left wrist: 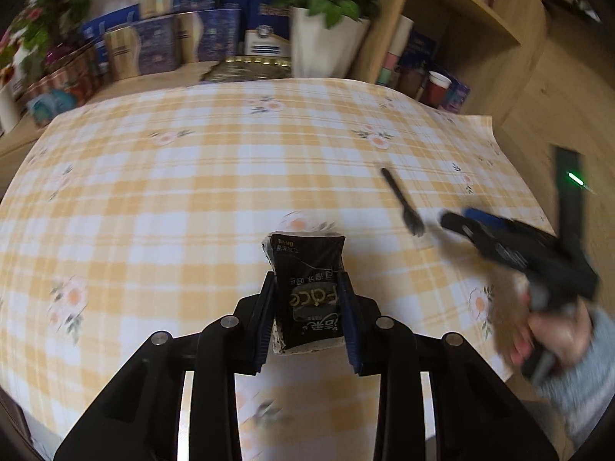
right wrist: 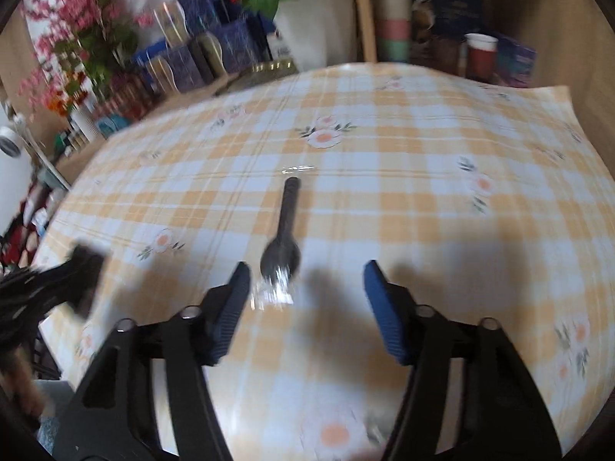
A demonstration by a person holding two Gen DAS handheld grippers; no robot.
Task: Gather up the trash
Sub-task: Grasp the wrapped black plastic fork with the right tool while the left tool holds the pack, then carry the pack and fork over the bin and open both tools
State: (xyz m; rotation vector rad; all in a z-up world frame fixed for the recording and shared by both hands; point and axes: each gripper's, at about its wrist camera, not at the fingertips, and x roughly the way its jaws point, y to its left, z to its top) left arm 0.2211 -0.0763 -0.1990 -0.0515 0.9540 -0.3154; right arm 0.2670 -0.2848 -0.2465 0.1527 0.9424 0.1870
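The left tool (left wrist: 307, 299) grips a black tissue packet (left wrist: 305, 288); the right tool (right wrist: 303, 288), jaws apart and empty, nears what looks like a plastic fork (right wrist: 282, 238), needing to straddle it, then close

Table under a yellow-checked floral tablecloth (left wrist: 230, 161), black plastic fork (right wrist: 283, 238) lying on it
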